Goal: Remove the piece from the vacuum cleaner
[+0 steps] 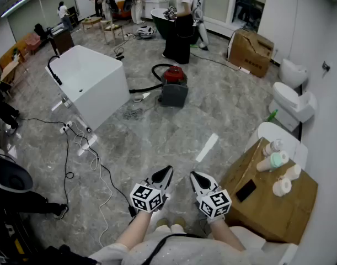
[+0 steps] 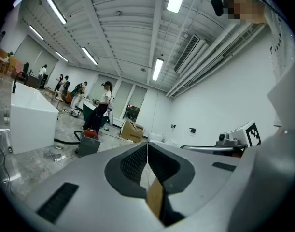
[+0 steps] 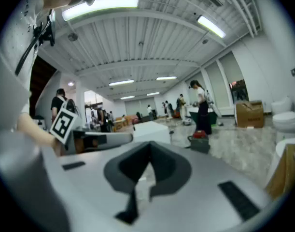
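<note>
The vacuum cleaner (image 1: 174,87) stands on the marble floor, a few steps ahead of me. It has a grey body and a red top, and a black hose (image 1: 155,69) curls off to its left. It also shows small in the left gripper view as the vacuum cleaner (image 2: 88,142) and in the right gripper view as the vacuum cleaner (image 3: 200,141). My left gripper (image 1: 166,171) and right gripper (image 1: 194,176) are side by side low in front of me, far short of it. Both are shut with nothing between the jaws.
A white bathtub (image 1: 91,81) stands left of the vacuum, with cables (image 1: 96,164) trailing over the floor. A person in black (image 1: 179,21) stands just behind it. At my right is a cardboard surface (image 1: 267,208) with bottles and a phone, then toilets (image 1: 292,101) and a cardboard box (image 1: 248,51).
</note>
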Demonstrator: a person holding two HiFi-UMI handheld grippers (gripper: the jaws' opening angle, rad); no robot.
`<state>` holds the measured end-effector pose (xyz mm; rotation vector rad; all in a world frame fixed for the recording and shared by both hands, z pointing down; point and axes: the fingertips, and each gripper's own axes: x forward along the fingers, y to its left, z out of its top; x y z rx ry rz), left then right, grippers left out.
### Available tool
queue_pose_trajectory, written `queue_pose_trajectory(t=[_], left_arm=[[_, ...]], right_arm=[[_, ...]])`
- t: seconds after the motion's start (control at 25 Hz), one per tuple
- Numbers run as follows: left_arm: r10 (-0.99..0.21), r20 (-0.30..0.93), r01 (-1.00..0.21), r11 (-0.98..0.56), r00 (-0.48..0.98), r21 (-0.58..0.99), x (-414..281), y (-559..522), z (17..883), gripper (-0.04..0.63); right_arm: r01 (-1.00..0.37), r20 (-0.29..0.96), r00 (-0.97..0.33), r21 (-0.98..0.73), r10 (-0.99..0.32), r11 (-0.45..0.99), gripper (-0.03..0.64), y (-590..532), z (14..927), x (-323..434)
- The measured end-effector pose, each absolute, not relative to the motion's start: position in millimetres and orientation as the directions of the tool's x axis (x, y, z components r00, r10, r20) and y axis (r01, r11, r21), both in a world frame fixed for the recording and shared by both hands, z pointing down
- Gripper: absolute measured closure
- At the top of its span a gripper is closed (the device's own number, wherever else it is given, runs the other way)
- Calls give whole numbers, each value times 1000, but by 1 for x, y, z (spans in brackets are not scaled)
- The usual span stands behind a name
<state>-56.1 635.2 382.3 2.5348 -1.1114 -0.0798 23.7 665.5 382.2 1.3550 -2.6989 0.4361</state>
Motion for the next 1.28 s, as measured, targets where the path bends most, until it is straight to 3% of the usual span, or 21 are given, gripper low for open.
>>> queue_pose_trajectory(t=[0.32, 0.88, 1.28], left_arm=[[-711, 156, -710, -607, 686, 357, -43, 637, 404, 572], [-744, 157, -742, -575, 649, 345, -36, 621, 408, 572], [-713, 153, -713, -610, 684, 347, -26, 534, 428, 572]], right_arm=[[-788, 202, -612, -240, -765, 567, 603, 664, 400, 35], [-767, 188, -637, -248, -747, 592, 603, 648, 399, 44], [-795, 233, -598, -296, -767, 530, 603, 578, 427, 47]])
